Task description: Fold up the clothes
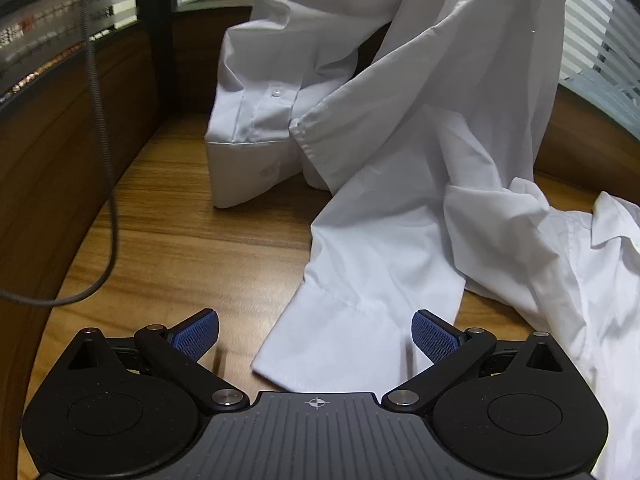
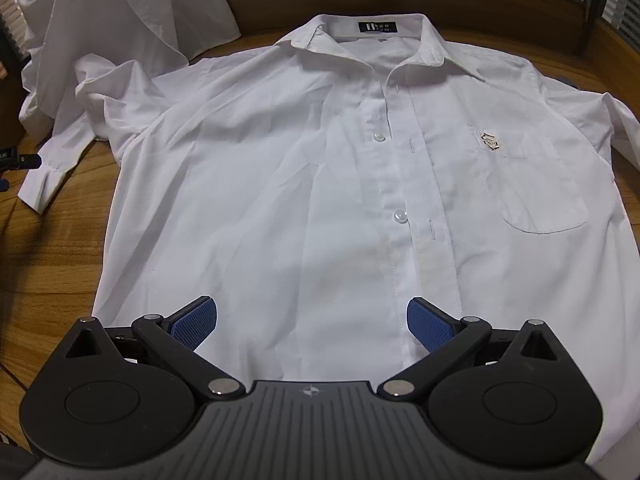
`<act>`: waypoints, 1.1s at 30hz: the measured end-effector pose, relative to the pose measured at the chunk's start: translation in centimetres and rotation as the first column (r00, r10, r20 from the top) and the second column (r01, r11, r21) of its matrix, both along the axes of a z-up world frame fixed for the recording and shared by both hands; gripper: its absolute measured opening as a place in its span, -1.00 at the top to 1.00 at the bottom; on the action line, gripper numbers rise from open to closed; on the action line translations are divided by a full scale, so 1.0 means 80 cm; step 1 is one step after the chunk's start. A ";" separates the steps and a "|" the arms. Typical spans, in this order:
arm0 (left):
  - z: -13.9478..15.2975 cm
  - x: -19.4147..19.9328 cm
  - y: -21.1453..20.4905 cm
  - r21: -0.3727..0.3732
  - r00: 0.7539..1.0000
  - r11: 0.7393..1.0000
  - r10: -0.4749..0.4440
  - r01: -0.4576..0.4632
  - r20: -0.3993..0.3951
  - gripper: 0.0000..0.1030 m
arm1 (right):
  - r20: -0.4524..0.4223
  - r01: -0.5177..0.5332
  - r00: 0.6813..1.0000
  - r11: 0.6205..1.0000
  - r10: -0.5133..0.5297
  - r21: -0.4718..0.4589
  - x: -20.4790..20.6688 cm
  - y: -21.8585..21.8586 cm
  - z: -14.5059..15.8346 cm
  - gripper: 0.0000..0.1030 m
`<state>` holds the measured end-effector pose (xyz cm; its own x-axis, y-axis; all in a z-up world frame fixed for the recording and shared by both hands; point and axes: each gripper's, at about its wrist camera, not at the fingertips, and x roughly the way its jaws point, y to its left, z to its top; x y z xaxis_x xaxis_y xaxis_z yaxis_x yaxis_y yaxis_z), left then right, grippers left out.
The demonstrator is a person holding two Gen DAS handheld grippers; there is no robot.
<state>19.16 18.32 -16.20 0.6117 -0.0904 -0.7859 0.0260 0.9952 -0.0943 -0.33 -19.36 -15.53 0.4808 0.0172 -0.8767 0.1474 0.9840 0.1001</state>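
Shirt (image 2: 320, 184) spread front-up, collar far, on desk (image 1: 180, 248). Left gripper (image 1: 315, 336) fingers wide over sleeve cuff (image 1: 336, 344), gripping nothing. Right gripper (image 2: 312, 324) fingers wide above shirt hem, empty.

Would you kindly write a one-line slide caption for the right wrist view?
Open right gripper above a white shirt spread front-up on a wooden table, collar at the far end.

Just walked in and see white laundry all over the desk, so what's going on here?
A person with a handheld gripper in each hand is folding clothes. A white shirt lies face up on the wooden table, buttoned, collar at the far side. The right gripper hovers open over its lower front. The left gripper is open over the sleeve cuff, gripping nothing. More white clothes are heaped behind.
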 end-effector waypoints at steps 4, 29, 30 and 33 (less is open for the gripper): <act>-0.009 0.008 -0.004 -0.009 1.000 1.000 -0.009 0.009 -0.007 -0.80 | 0.000 0.017 1.000 1.000 -0.017 -0.015 0.000 0.007 0.003 -0.98; 0.115 -0.129 0.034 0.241 0.998 0.970 0.040 -0.030 -0.039 0.81 | 0.048 -0.143 0.988 0.987 0.146 -0.070 0.019 0.060 0.013 -0.98; 0.124 -0.136 0.040 0.260 0.998 0.965 0.036 -0.024 -0.043 0.81 | 0.055 -0.156 0.986 0.985 0.160 -0.072 0.020 0.064 0.014 -0.98; 0.151 -0.153 0.056 0.291 0.998 0.956 0.038 -0.020 -0.054 0.81 | 0.082 -0.198 0.975 0.977 0.205 -0.080 0.025 0.077 0.019 -0.98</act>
